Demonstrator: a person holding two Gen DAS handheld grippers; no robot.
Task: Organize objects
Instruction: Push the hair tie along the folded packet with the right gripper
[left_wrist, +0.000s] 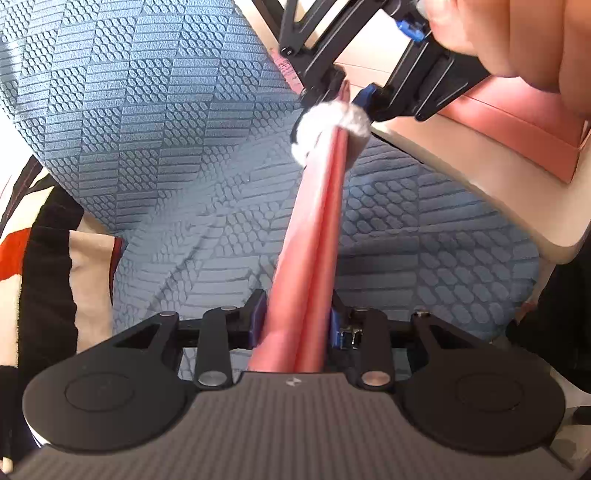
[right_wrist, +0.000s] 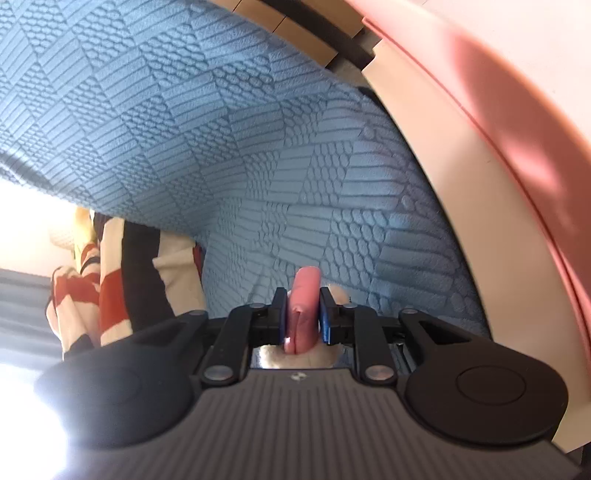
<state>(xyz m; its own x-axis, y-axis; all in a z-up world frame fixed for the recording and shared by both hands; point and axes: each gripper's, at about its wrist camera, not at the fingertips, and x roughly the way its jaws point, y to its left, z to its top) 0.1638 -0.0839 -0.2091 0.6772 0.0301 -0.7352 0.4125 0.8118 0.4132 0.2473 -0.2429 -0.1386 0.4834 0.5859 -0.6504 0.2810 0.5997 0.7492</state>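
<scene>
Left wrist view: my left claw (left_wrist: 295, 325) is clamped on the near end of a long pink-red fabric piece (left_wrist: 314, 236), which runs taut away from me over the blue textured cover (left_wrist: 147, 129).
Far end, same view: my right claw (left_wrist: 351, 98) pinches the other end, where a white fluffy trim (left_wrist: 328, 125) bunches just below its fingers.
Right wrist view: my right claw (right_wrist: 303, 314) is closed on a fold of the pink-red fabric piece (right_wrist: 303, 295), with the blue textured cover (right_wrist: 221, 147) behind.
Surroundings: a pink box (right_wrist: 498, 129) sits to the right.
Step in hand: I judge I am stretching the piece between both claws, to fold or straighten it.
Next move: probably bring the two ends together evenly, keeping both grips firm.
</scene>
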